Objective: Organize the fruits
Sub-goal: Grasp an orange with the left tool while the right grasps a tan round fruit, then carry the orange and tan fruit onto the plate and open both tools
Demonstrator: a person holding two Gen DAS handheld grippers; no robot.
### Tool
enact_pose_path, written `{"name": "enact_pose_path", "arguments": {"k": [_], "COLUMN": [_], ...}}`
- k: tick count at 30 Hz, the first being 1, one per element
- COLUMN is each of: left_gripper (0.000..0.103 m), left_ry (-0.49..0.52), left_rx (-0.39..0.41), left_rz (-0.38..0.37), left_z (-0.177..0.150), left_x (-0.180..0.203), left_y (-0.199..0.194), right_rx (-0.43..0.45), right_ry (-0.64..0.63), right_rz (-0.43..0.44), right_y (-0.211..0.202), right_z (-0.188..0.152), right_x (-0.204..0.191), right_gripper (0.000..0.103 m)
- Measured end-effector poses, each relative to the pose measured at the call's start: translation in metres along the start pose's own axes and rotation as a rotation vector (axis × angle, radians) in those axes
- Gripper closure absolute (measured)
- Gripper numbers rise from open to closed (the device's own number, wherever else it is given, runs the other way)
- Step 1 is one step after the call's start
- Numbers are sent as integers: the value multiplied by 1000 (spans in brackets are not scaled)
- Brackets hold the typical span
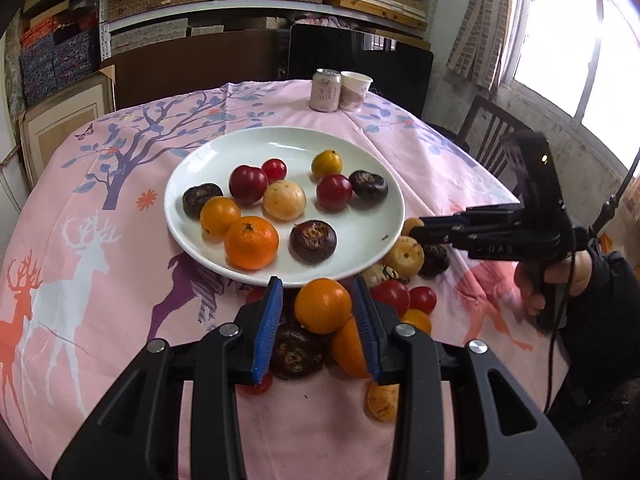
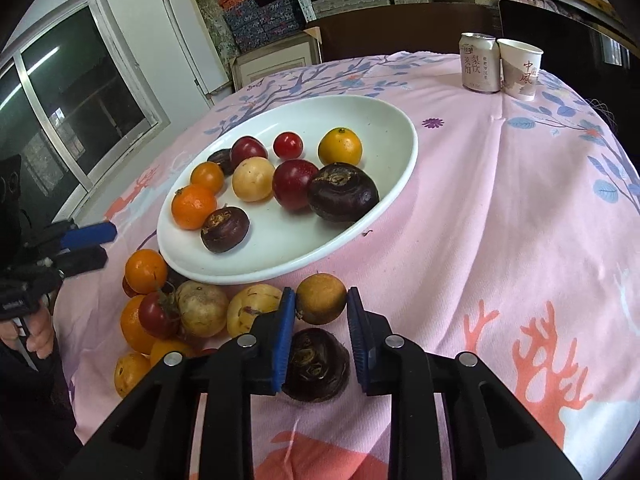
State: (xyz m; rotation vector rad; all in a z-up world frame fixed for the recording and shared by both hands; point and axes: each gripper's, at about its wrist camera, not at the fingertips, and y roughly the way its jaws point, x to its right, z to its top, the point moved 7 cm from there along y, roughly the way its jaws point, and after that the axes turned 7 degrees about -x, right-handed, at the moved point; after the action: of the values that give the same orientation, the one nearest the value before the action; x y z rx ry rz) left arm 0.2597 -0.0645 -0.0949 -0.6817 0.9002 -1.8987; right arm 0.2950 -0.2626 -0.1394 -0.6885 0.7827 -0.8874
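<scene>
step: picking fruit off the counter for the plate (image 1: 192, 236) | left gripper (image 1: 316, 304): jaws apart around an orange (image 1: 322, 306), low middle | right gripper (image 2: 321, 308): jaws apart around a brown fruit (image 2: 321, 298), low middle | next: squeeze, lift, drop on plate

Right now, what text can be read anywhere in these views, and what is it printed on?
"中国风": on the paper cup.
"梨饮": large characters on the drink can; its other columns are too small to read.
"DAS": apparently, embossed on the right gripper body; blurred.
Nothing else legible.
</scene>
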Motion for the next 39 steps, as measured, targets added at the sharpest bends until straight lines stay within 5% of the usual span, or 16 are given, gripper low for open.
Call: {"name": "enact_pose_path", "arguments": {"k": [10,19,23,32,39], "left_gripper": [62,59,67,67,67], "left_ry": [26,18,10,-18,-35], "left_rx": [-36,-51,-35,25,91], "left_rz": [78,51,54,33,55], "left_z": [-8,-6,-6,-6,30], "left_x": [5,9,10,4,-15], "left_y": [25,36,36,4,-20], "right_rx": [88,117,129,162,226], "right_ry": [85,80,88,61,-23], "right_rz": [64,85,95,45,-62], "right_y": [-34,-39,-43,-58,-87], "right_z": [-28,-33,-37,-38,-2], "right_x": [9,4,4,-6,-27], "right_gripper": [76,76,76,76,76]}}
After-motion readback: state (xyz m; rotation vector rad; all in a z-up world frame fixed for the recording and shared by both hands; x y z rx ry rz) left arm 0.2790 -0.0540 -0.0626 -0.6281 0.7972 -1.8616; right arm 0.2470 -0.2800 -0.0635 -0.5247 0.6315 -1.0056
